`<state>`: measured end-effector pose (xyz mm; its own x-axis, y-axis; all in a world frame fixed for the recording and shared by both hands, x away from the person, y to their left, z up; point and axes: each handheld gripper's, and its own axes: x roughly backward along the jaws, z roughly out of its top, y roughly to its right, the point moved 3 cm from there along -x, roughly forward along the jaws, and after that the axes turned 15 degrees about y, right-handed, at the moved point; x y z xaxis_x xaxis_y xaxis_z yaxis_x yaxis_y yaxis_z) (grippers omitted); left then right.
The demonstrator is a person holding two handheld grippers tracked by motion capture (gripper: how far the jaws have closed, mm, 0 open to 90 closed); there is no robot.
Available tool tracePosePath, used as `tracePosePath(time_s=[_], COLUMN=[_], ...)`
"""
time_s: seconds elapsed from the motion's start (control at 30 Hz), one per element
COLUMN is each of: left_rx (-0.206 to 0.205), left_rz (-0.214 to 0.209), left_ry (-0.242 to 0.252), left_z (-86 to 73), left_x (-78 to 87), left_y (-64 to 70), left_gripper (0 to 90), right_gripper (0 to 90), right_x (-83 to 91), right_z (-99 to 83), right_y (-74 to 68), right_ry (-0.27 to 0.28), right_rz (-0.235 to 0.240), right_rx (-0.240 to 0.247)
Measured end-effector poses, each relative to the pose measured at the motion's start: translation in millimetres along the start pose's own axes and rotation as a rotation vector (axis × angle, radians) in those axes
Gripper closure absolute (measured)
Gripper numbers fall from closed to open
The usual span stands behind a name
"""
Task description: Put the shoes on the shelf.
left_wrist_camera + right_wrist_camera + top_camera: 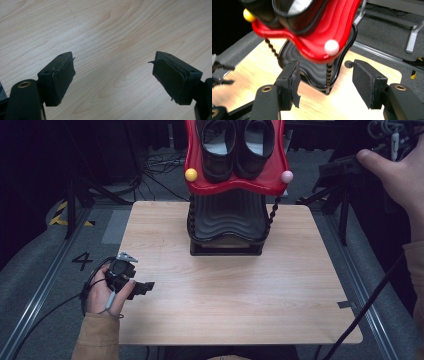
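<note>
Two black shoes point(235, 147) sit side by side on the red top tier point(235, 182) of a shoe rack, with the black lower tier point(227, 220) bare beneath. My left gripper point(113, 75) hangs low over the wooden table point(225, 290), its fingers point(58, 77) wide apart on nothing, the rack well beyond them. My right gripper point(324, 85) is also spread and empty, the rack's near corner with the pink knob point(331, 47) just ahead, between its fingers point(290, 82). I judge this an approach: next, line up on a shoe.
</note>
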<state>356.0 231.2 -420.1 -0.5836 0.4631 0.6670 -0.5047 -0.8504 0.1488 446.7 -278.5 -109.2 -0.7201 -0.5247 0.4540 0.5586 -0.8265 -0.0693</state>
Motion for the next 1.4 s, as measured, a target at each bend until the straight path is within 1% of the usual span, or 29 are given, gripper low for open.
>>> tracePosePath(time_s=[0.1,0.13,0.23,0.27,0.3,0.33,0.4,0.43,0.47,0.5,0.53,0.57,0.6,0.67,0.7,0.73,0.77,0.87,0.9,0.93,1.03,1.13,1.2,1.23,1.3,1.37,1.4], left_rx=[0.0,-0.007,-0.006,-0.016,-0.016,-0.016,-0.009,-0.017,-0.009,-0.019,-0.016,-0.016,-0.016,-0.017,-0.015,-0.015,-0.014,-0.018,-0.02,-0.02,-0.021,-0.023,-0.026,-0.027,-0.028,-0.026,-0.025], left_rz=[-0.003,-0.002,-0.005,-0.002,-0.003,-0.003,0.0,0.001,-0.001,-0.003,-0.003,-0.003,-0.002,-0.003,-0.004,-0.004,-0.007,-0.01,-0.006,-0.009,-0.009,-0.013,-0.012,-0.012,-0.014,-0.015,-0.014], left_ry=[-0.003,-0.004,0.0,0.004,0.007,0.007,0.015,0.012,0.015,0.011,0.012,0.012,0.011,0.011,0.011,0.011,0.01,0.01,0.011,0.01,0.008,0.006,0.004,0.006,0.007,0.005,0.005], left_z=[-0.5,-1.6,-2.6,-3.7,-4.3,-4.3,-5.9,-6.6,-7.7,-8.2,-9.1,-9.1,-9.7,-10.5,-11.1,-11.1,-11.4,-10.6,-10.4,-10.2,-9.9,-9.8,-9.6,-9.5,-9.2,-9.2,-9.1], left_x=[0.2,1.1,2.3,5.2,6.4,6.4,8.9,10.1,10.8,11.7,12.6,12.6,13.7,15.4,15.8,15.8,16.3,16.8,16.7,16.6,16.5,16.3,16.5,16.4,16.0,15.5,15.2], left_y=[0.6,1.4,2.6,3.0,3.3,3.3,4.5,4.6,6.1,6.1,7.5,7.5,8.4,9.5,10.4,10.4,11.6,13.1,13.3,13.6,13.9,14.4,14.7,15.1,15.3,15.4,15.5], left_gripper=[18.3,18.2,18.3,18.3,18.4,18.4,18.3,18.4,18.5,18.6,18.6,18.7,18.7,18.6,18.7,18.6,18.6,18.7,18.7,18.7,18.6,18.7,18.6,18.7,18.7,18.7,18.7], right_gripper=[39.8,39.7,39.4,39.3,39.1,39.1,38.9,38.8,38.7,38.6,38.6,38.6,38.6,38.6,38.6,38.6,38.5,38.5,38.5,39.0,43.1,45.8,45.7,45.6,45.7,45.2,45.3], right_x=[-2.2,-4.0,-8.8,-11.1,-13.0,-13.0,-16.7,-19.6,-21.8,-24.5,-26.1,-28.8,-28.8,-33.6,-35.2,-35.2,-37.8,-47.3,-47.3,-48.6,-52.9,-56.1,-60.2,-62.6,-67.9,-73.7,-76.9], right_z=[-13.6,-19.7,-32.8,-38.6,-43.6,-43.6,-54.6,-63.9,-70.3,-78.9,-84.2,-93.4,-93.4,-111.7,-117.3,-117.3,-126.3,-157.9,-157.9,-162.1,-180.7,-197.1,-206.3,-211.9,-222.4,-232.5,-238.3], right_y=[0.3,0.1,-1.6,-2.6,-4.3,-4.3,-7.6,-10.2,-11.6,-13.5,-14.5,-15.6,-15.6,-17.2,-17.5,-17.5,-17.8,-16.6,-16.6,-16.4,-15.6,-18.1,-19.3,-20.3,-21.0,-21.2,-21.6], right_ry=[-0.019,-0.027,-0.044,-0.05,-0.053,-0.053,-0.069,-0.082,-0.089,-0.102,-0.109,-0.121,-0.121,-0.134,-0.14,-0.14,-0.153,-0.197,-0.197,-0.202,-0.241,-0.269,-0.268,-0.274,-0.286,-0.287,-0.292], right_rz=[0.016,0.021,0.047,0.061,0.074,0.074,0.096,0.114,0.129,0.155,0.17,0.191,0.191,0.216,0.226,0.226,0.238,0.274,0.274,0.276,0.314,0.364,0.375,0.37,0.375,0.389,0.407], right_rx=[0.004,0.006,0.007,0.021,0.025,0.025,0.038,0.051,0.063,0.072,0.076,0.078,0.078,0.078,0.075,0.075,0.07,0.083,0.083,0.086,0.123,0.111,0.126,0.128,0.138,0.129,0.12])
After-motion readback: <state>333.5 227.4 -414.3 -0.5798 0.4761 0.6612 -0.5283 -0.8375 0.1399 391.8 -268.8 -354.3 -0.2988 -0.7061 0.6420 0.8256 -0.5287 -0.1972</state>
